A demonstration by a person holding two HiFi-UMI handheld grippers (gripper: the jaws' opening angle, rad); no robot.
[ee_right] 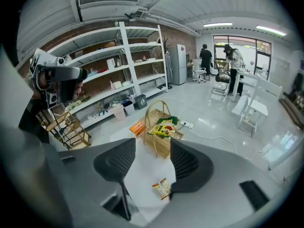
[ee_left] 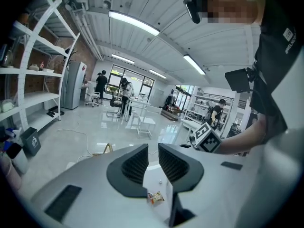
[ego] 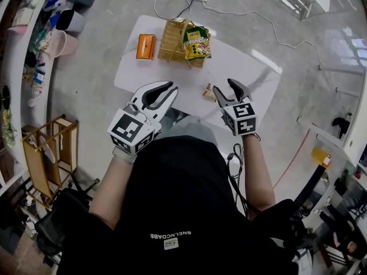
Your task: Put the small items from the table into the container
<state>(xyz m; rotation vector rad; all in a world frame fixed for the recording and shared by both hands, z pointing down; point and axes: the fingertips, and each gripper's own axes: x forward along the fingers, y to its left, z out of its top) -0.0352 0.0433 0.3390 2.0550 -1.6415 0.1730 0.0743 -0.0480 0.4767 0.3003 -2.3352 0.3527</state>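
The job looks partly done. The basket (ego: pixel 166 39) stands at the far end of the tabletop (ego: pixel 246 67), and a green and yellow bag (ego: pixel 197 43) already lies across its top. Whatever sits under the bag I can't make out from here. An orange box (ego: pixel 145 46) is on the tabletop just beside the basket, and I can't say whether it counts as one of the small items.

What is plainly left is one small packet (ego: pixel 209 92). It lies flat near the edge closest to the person, well apart from the basket, in the space between the two claws.

The right claw (ego: pixel 225 87) is the nearer one, with the packet just beside its tip. In the right gripper view that claw (ee_right: pixel 153 146) stands wide apart, with nothing gripped. The packet (ee_right: pixel 163 188) shows through the gap on the tabletop below, closer to the right-hand jaw and, as far as I can see, not touched. The basket (ee_right: pixel 161 148) is straight ahead beyond it.

The left claw (ego: pixel 172 88) hangs over the near edge of the tabletop. In the left gripper view it (ee_left: pixel 153 148) shows only a narrow slit between its jaws, and nothing is in that slit, so it is loose and empty. The packet (ee_left: pixel 155 197) shows low in that view too, on the tabletop beneath.

My guess is the right claw is lined up to take the packet, and then it has to be carried across to the basket.
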